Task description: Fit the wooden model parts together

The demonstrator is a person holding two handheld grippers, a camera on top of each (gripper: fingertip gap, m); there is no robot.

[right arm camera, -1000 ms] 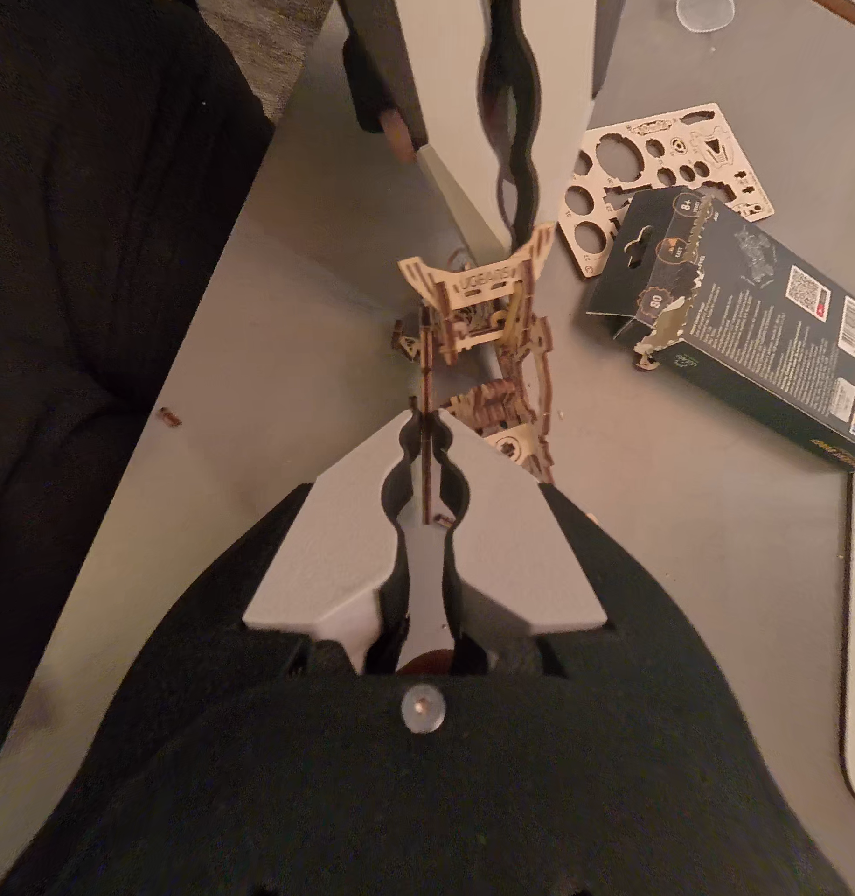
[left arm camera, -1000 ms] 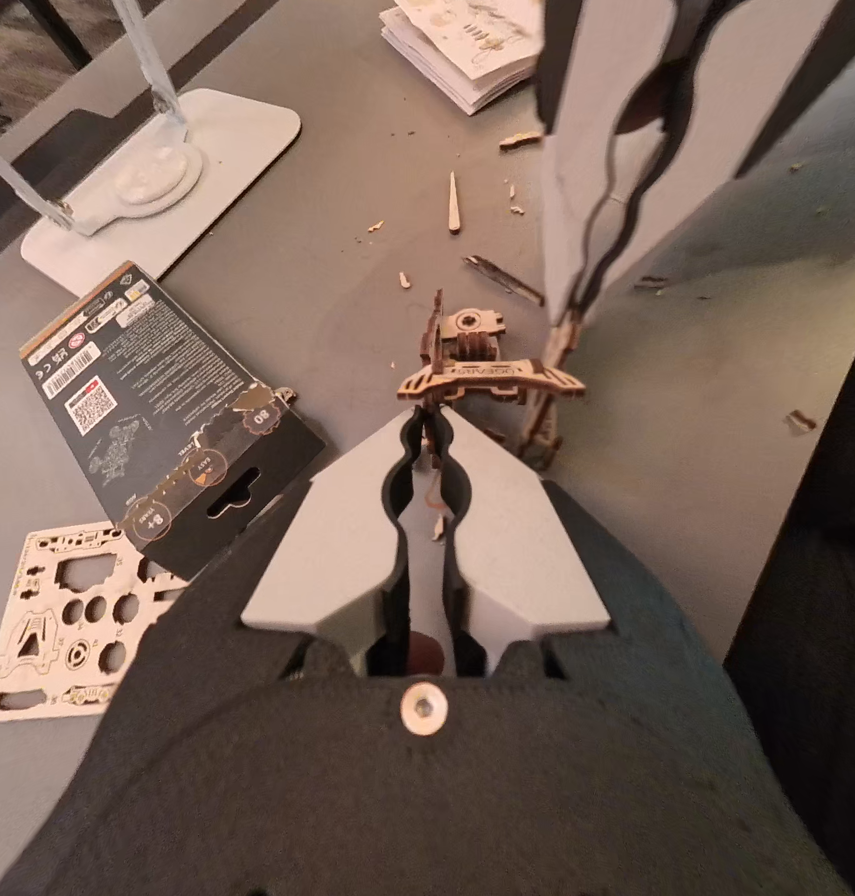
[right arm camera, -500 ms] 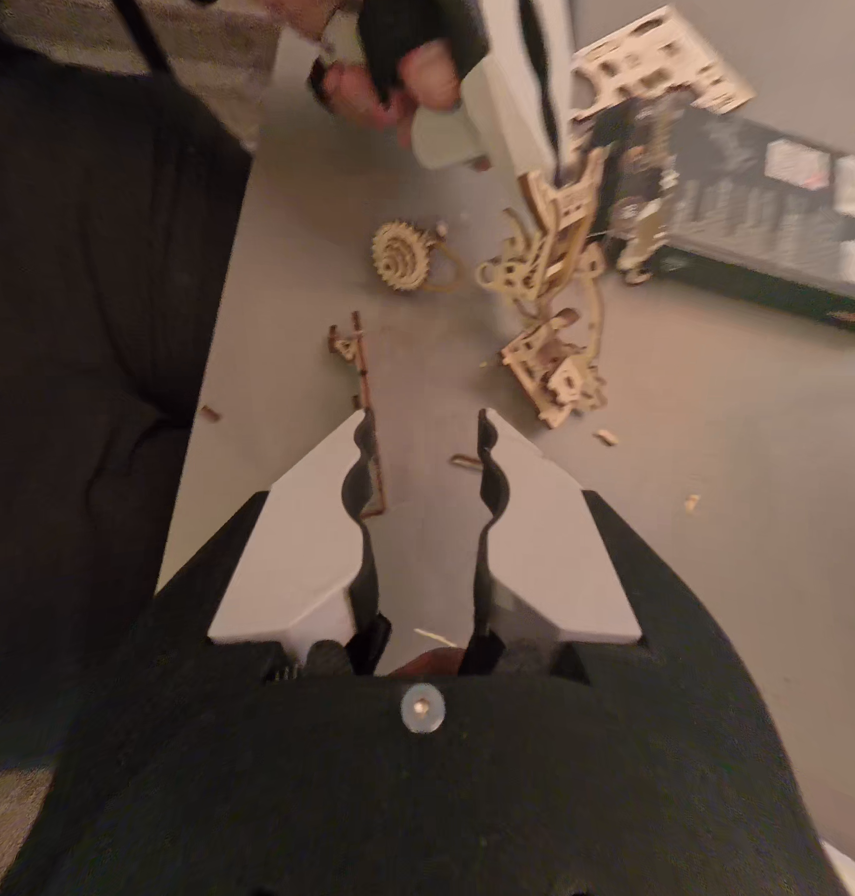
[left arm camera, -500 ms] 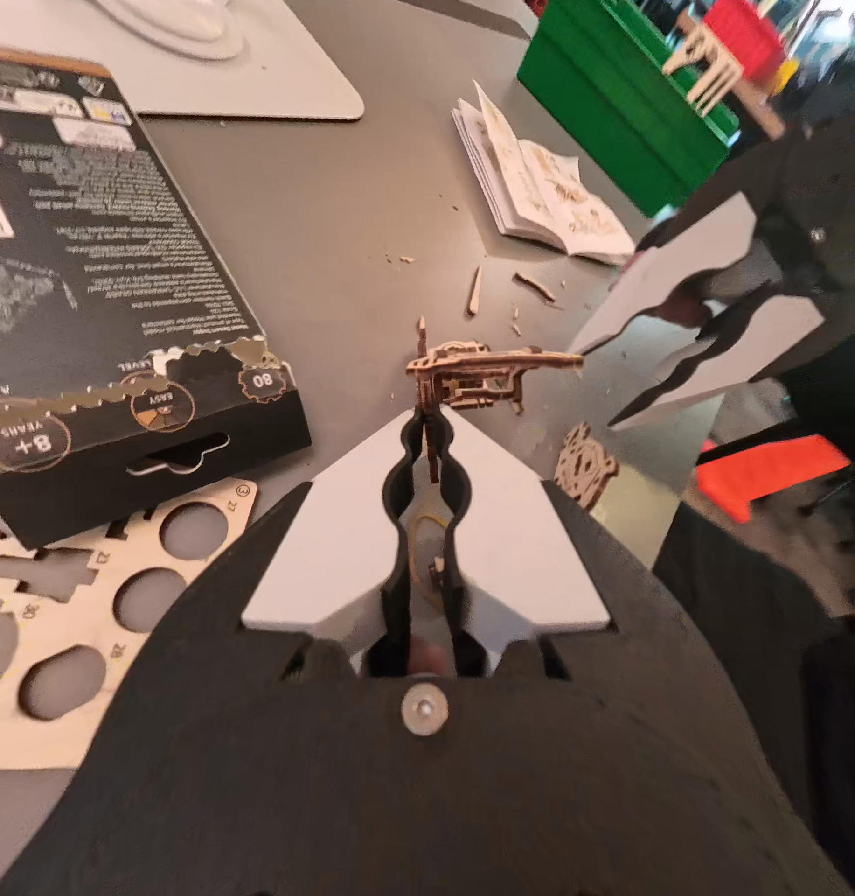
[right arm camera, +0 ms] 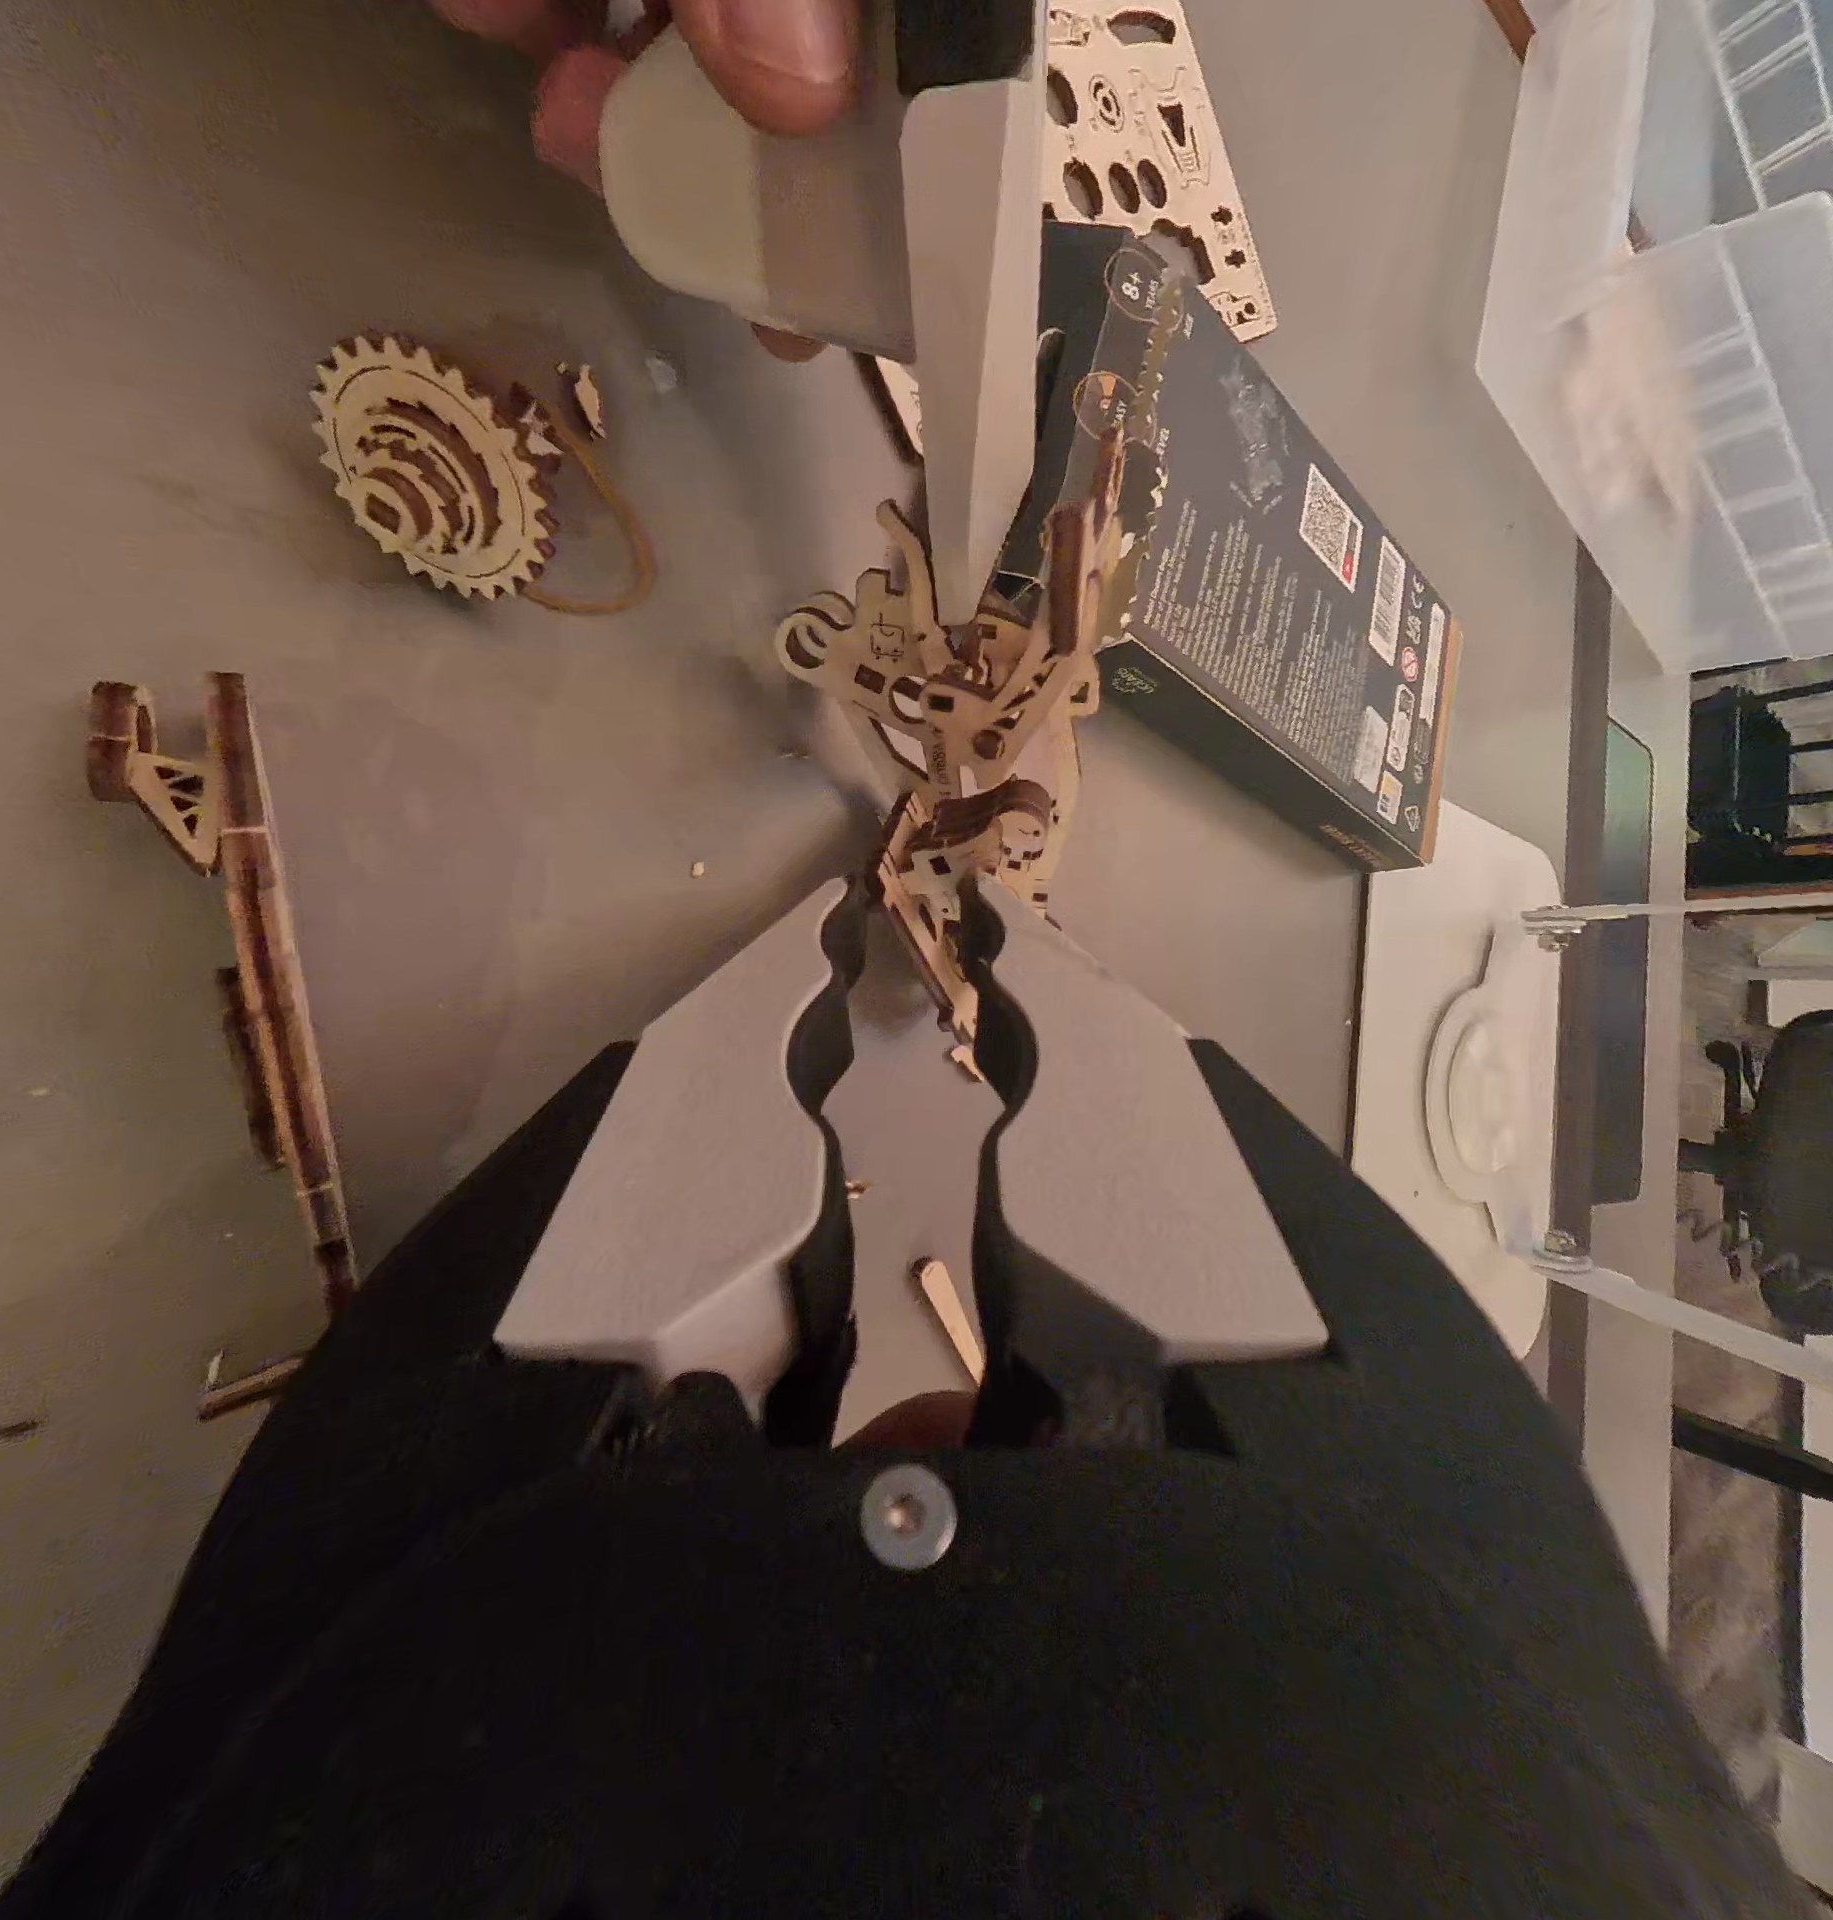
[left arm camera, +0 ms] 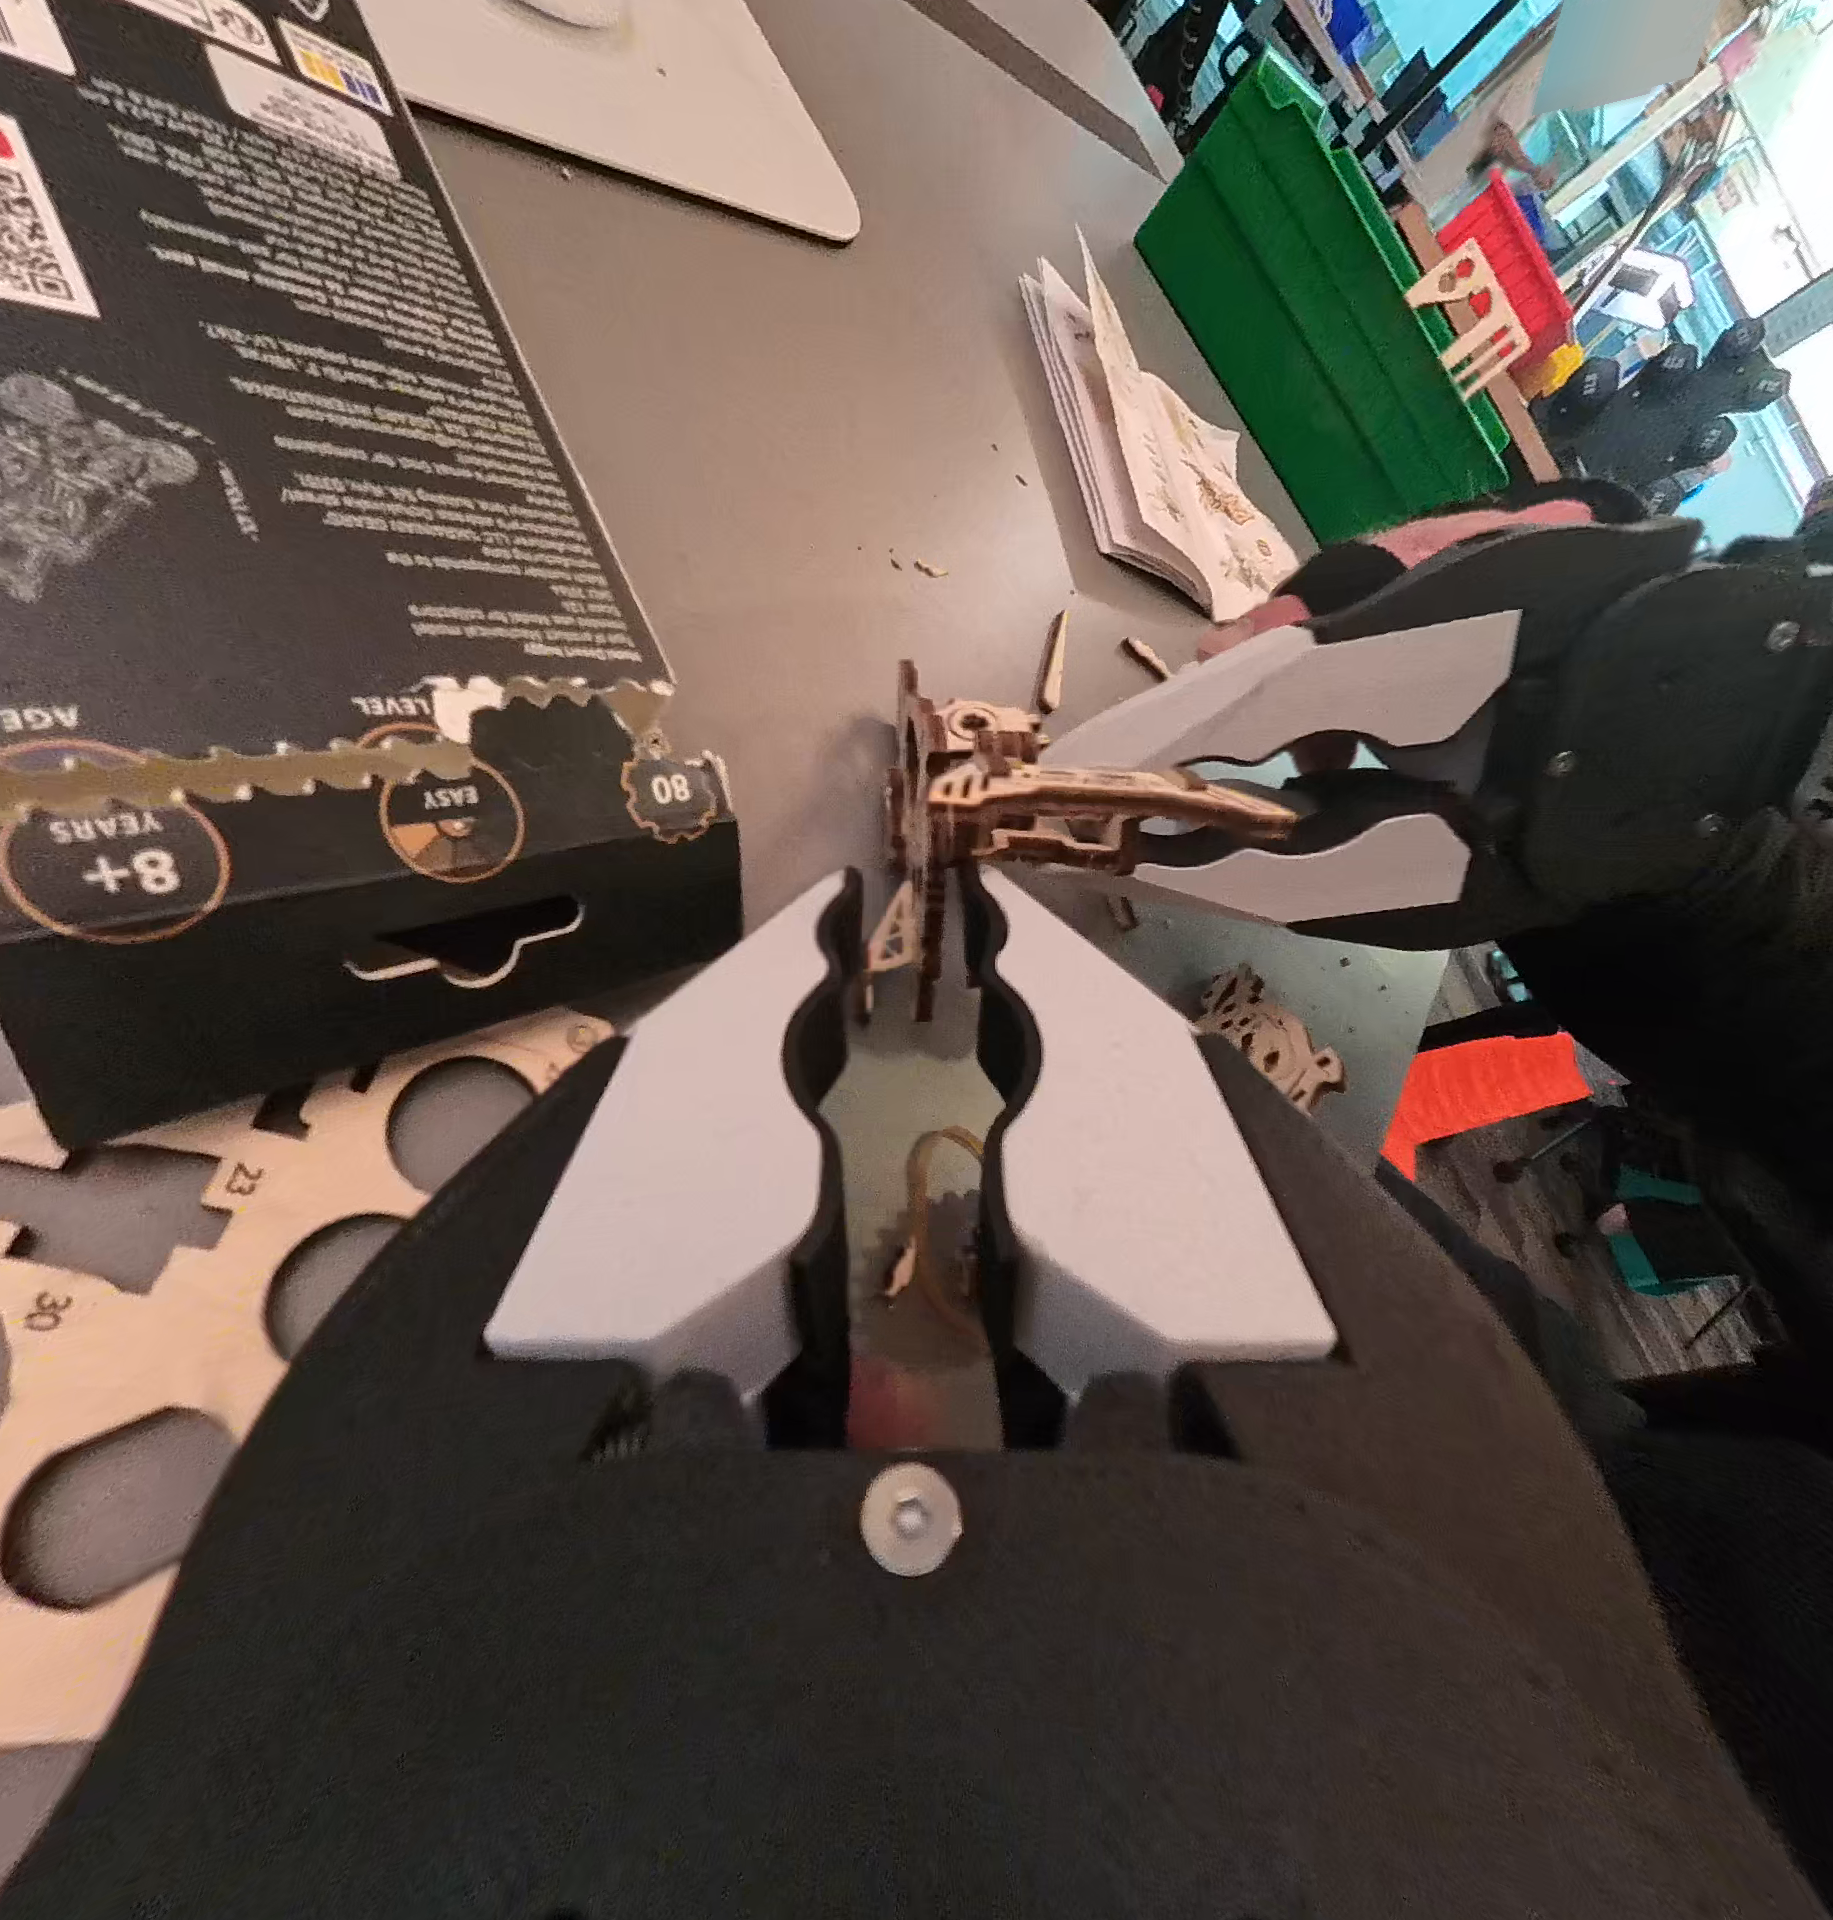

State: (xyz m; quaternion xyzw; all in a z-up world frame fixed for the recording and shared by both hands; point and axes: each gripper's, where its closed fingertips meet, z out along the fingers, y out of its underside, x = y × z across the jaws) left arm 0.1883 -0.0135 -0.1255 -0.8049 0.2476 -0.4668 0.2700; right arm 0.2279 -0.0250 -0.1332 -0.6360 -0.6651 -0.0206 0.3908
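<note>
The half-built wooden model (left arm camera: 1037, 805) hangs above the grey table between both grippers. My left gripper (left arm camera: 910, 904) has its jaws a little apart, with the model's lower plate and truss between the tips and a thin gap beside the plate. My right gripper (right arm camera: 920, 904) is shut on the other end of the model (right arm camera: 953, 727). In the left wrist view it comes in from the right (left arm camera: 1099, 816) and clamps the flat wing-shaped piece. In the right wrist view one left finger (right arm camera: 969, 364) shows side-on above the model, with a person's hand (right arm camera: 766, 42) on it.
A wooden gear wheel with a rubber band (right arm camera: 429, 483) and a long truss strip (right arm camera: 257, 935) lie loose on the table. The black box (left arm camera: 268, 520), a punched-out sheet (left arm camera: 164, 1299), a booklet (left arm camera: 1151, 447), a green bin (left arm camera: 1307, 312) and a white base plate (left arm camera: 631, 104) surround the work. My hands' fingertips stand some 5 centimeters from each other.
My right gripper let go of its strip, which now lies on the table, swung back and shut on the model. My left gripper's jaws have parted slightly.
</note>
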